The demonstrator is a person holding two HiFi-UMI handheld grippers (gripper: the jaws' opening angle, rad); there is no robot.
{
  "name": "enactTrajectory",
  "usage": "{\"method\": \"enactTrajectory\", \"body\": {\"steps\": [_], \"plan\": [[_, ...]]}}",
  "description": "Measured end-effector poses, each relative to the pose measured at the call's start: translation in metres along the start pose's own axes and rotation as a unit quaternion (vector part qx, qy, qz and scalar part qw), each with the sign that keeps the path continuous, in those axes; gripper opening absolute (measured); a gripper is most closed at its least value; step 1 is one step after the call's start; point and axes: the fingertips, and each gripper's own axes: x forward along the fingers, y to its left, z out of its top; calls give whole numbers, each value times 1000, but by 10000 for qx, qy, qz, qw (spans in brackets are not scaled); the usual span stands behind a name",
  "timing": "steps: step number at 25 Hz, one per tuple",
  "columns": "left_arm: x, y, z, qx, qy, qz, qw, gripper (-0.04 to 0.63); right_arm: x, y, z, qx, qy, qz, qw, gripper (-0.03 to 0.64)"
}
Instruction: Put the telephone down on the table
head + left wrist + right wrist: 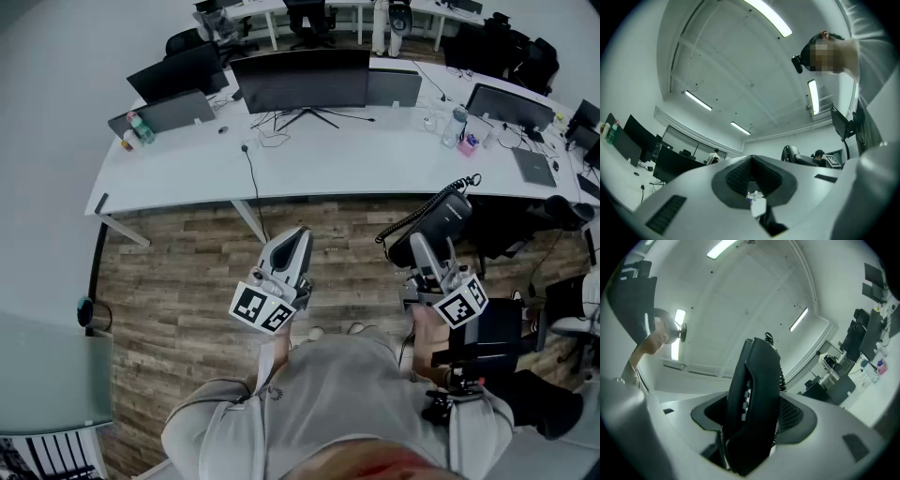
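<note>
A black telephone (439, 221) with a coiled cord (441, 194) is held up over the wooden floor, in front of the long white table (187, 173). My right gripper (433, 251) is shut on it. In the right gripper view the telephone (754, 394) stands upright between the jaws, pointing at the ceiling, and its keys show along one side. My left gripper (291, 248) hangs to the left of it, also short of the table, shut with nothing in it. In its own view the left gripper (752, 180) points up at the ceiling lights.
On the table stand a large dark monitor (300, 80), a laptop (171, 112), bottles (139, 127) at the left and a clear bottle (454, 126) at the right. A cable (253, 178) hangs off its front edge. A black chair (492, 333) is at my right, a glass desk (47, 375) at my left.
</note>
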Motion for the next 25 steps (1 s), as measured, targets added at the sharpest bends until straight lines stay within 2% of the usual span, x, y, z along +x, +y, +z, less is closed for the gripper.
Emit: {"method": "enactTrajectory", "body": {"steps": [10, 18, 21, 25], "plan": [[-7, -2, 11, -15, -97, -124, 9999, 11, 0, 17, -9, 68, 28, -33, 10000, 302], [7, -15, -4, -107, -90, -108, 9998, 11, -14, 3, 9, 485, -195, 192, 9984, 302], [19, -25, -13, -103, -20, -67, 9999, 11, -20, -10, 19, 997, -400, 373, 9935, 302], [41, -44, -29, -65, 97, -61, 9999, 11, -31, -38, 38, 1772, -792, 647, 9788, 302]]}}
